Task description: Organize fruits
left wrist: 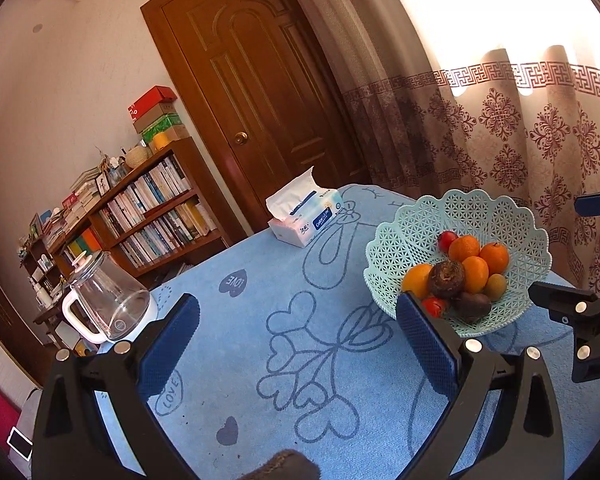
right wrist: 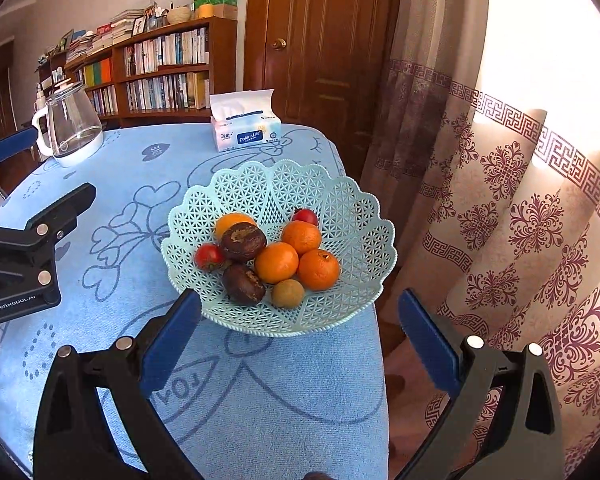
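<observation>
Right wrist view: fruit basket holds oranges; behind it a tissue pack reads "Color's Life". Right gripper and left gripper both gape, empty.

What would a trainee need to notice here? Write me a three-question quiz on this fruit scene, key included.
1. True or false: all the fruit lies in the basket.
2. Multiple choice: what stands nearest the tissue pack on the tablecloth? A) a laptop B) a glass kettle C) a frying pan
3. Fill in: the left gripper and the right gripper are both ____ and hold nothing.

Key: 1 true; 2 B; 3 open
</observation>
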A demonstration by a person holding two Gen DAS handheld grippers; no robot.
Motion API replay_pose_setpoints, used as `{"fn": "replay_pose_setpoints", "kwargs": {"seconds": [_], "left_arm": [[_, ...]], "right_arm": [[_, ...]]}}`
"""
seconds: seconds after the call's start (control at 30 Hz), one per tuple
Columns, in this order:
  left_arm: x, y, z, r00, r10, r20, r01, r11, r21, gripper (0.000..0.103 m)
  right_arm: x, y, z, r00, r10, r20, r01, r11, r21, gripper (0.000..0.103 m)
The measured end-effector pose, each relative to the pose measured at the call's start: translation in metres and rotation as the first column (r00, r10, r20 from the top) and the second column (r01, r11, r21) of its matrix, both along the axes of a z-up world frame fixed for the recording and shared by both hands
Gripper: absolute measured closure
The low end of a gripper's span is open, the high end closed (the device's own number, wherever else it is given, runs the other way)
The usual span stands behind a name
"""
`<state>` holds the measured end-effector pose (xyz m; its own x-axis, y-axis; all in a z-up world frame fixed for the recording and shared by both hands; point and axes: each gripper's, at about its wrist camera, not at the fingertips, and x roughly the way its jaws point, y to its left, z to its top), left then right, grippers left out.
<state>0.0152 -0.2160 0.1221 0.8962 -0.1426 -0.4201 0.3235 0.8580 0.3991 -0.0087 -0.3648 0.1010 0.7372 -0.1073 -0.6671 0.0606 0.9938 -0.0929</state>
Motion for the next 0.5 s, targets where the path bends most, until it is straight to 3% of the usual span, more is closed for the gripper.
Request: {"fn": "replay_pose_setpoints", "kwargs": {"seconds": [0.5], "left_arm": [[-0.0008, -0.0068, -0.0015, 1.0, -0.011, 0.006, 0.011, 1.0, 0.019, 0.005]], "right_arm": [[0.0024, -0.003, -0.0042, 1.0, -0.022, -0.005, 0.022, 1.0, -0.01, 0.003]]}}
